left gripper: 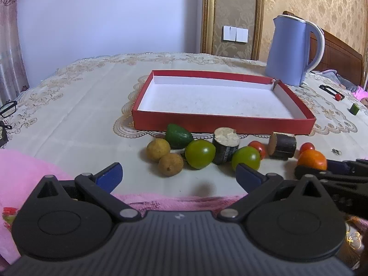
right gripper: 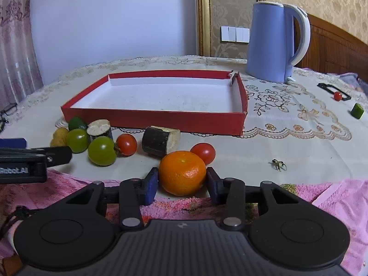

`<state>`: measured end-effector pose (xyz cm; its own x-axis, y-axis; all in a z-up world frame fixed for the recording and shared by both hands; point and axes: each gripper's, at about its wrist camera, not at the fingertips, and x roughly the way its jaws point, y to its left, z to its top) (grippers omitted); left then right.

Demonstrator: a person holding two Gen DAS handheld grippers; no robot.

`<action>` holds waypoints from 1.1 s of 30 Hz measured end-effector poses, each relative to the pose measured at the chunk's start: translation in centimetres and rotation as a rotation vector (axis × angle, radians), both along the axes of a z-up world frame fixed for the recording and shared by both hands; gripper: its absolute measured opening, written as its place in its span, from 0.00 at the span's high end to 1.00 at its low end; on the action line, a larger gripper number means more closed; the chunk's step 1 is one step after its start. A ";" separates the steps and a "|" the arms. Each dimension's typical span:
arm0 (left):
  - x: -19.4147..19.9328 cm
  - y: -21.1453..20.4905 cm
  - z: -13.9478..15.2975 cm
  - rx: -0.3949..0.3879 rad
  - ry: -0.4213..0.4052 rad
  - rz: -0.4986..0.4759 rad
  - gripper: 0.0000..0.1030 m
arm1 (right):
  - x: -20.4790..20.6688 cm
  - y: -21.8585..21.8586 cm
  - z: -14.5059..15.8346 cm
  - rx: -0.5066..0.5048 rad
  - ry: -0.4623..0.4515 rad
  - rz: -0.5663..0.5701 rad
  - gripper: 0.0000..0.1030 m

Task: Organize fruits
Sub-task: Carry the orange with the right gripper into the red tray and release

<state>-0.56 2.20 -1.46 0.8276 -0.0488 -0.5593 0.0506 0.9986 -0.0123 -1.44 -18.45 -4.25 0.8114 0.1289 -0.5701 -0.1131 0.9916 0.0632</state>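
An orange mandarin sits at the table's near edge, and my right gripper is shut on it, one blue pad against each side. Behind it lie a red cherry tomato, a dark cane piece, another red tomato and two green tomatoes. The empty red box stands beyond the row. My left gripper is open with nothing between its fingers, just short of the green tomatoes, two yellow-brown fruits and an avocado.
A blue kettle stands behind the box's right corner. Far right lie a green chunk and a small red tomato. Glasses rest at the left edge. A pink towel covers the near edge. A loose stem lies right of the mandarin.
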 end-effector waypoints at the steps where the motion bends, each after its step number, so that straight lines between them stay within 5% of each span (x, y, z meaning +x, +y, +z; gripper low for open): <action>1: 0.1 0.2 0.0 -0.003 0.000 0.007 0.00 | 0.0 -0.2 0.3 0.013 0.001 0.007 0.59; 10: 0.7 1.0 -1.0 -0.035 0.034 0.009 0.00 | 4.3 -0.8 4.7 -0.073 -0.160 0.012 0.59; 17: 1.2 1.2 -1.7 -0.032 0.056 0.012 0.00 | 12.9 -1.5 2.6 -0.020 0.011 -0.005 0.59; 26: 1.4 1.1 -1.9 -0.022 0.060 0.013 0.00 | 14.1 -1.7 1.2 0.018 0.064 -0.018 0.57; 30: 0.9 1.3 -1.6 -0.042 0.049 0.009 0.00 | 13.3 -2.4 1.7 0.089 0.050 -0.003 0.28; 33: 0.5 1.4 -1.3 -0.039 0.039 0.013 0.00 | 10.7 -3.1 3.0 0.087 -0.033 -0.021 0.27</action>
<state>-0.02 3.62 -2.81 0.8057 -0.0611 -0.5892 0.0367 0.9979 -0.0533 9.24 -21.50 -1.28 0.8328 0.1599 -0.5300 -0.0961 0.9846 0.1461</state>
